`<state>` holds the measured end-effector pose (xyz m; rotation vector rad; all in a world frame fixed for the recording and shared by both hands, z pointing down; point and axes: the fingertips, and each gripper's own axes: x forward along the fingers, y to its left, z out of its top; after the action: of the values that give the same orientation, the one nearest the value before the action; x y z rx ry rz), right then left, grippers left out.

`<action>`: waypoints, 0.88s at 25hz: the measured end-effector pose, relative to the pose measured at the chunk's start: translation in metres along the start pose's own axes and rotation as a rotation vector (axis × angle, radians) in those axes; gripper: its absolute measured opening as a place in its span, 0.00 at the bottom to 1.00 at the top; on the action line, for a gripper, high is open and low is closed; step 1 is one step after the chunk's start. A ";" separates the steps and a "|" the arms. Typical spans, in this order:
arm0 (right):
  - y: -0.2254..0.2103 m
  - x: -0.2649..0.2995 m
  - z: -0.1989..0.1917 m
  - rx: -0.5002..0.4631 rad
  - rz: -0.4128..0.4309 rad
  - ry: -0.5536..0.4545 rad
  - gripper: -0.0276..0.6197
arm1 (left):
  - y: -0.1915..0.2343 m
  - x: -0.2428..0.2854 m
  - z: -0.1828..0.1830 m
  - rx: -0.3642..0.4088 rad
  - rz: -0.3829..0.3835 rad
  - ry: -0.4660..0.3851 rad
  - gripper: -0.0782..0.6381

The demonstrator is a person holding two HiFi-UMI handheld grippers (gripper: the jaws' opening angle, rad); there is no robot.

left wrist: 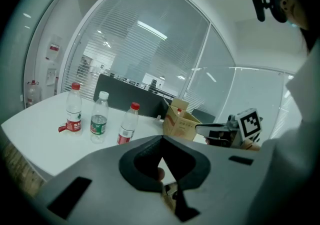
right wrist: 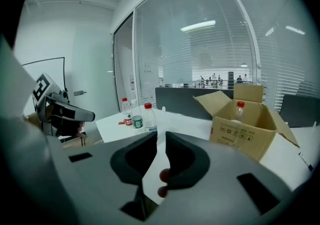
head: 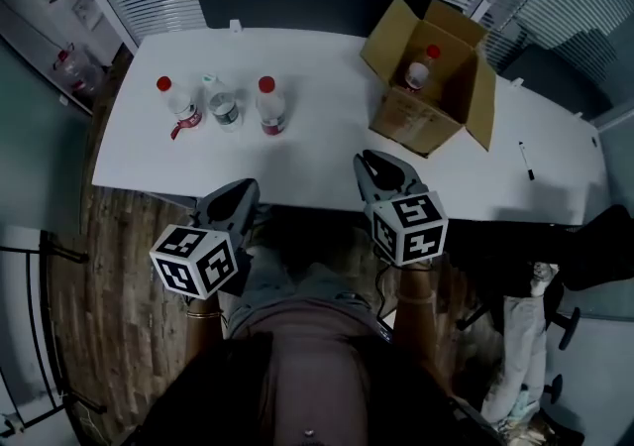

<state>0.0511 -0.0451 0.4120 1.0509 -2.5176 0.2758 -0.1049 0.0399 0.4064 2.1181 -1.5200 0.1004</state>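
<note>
**Both tongs empty at the bench edge, 3 bottles in a close row beyond**

Head view, looking steeply down. The left tongs (head: pixel 244 188) hovered over the near edge of a white bench (head: pixel 327 137), tips pressed together w/ nothing between them. The right tongs (head: pixel 369 161) hovered over the same edge, tips a crack apart and also empty.

Well beyond the left tongs, 3 upright plastic bottles stood in a row, near each other but not touching: a red-capped bottle w/ a loose label (head: pixel 178 105), a white-capped bottle (head: pixel 223 105) and a 2nd red-capped bottle (head: pixel 270 107). Ahead of the right tongs sat an open cardboard box (head: pixel 406 122), flaps splayed, w/ another bottle (head: pixel 418 70) upright inside. A pen (head: pixel 526 162) lay far right.

Likely risks, as a judgement:
- The bottles looked tall, narrow and prob. light, so an off-centre nudge from a tong tip could topple 1 into its neighbour, esp. the middle 1.
- Smooth round plastic could squirt out of a pinch set too high, near the cap.
- The dangling label strip could snag.
- The box's raised flaps could catch anything brought in at an angle, and the bottle already inside left less room.
</note>
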 end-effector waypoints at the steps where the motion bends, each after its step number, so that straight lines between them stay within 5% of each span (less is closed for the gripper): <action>1: -0.002 -0.005 -0.002 0.000 -0.006 -0.002 0.15 | -0.006 0.002 -0.002 0.003 -0.009 0.005 0.12; 22: -0.109 -0.116 -0.050 0.202 -0.351 -0.067 0.15 | -0.120 0.103 -0.004 0.167 -0.336 0.146 0.12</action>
<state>0.2173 -0.0313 0.4100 1.5788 -2.3414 0.4025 0.0413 -0.0192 0.4020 2.4096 -1.0885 0.2617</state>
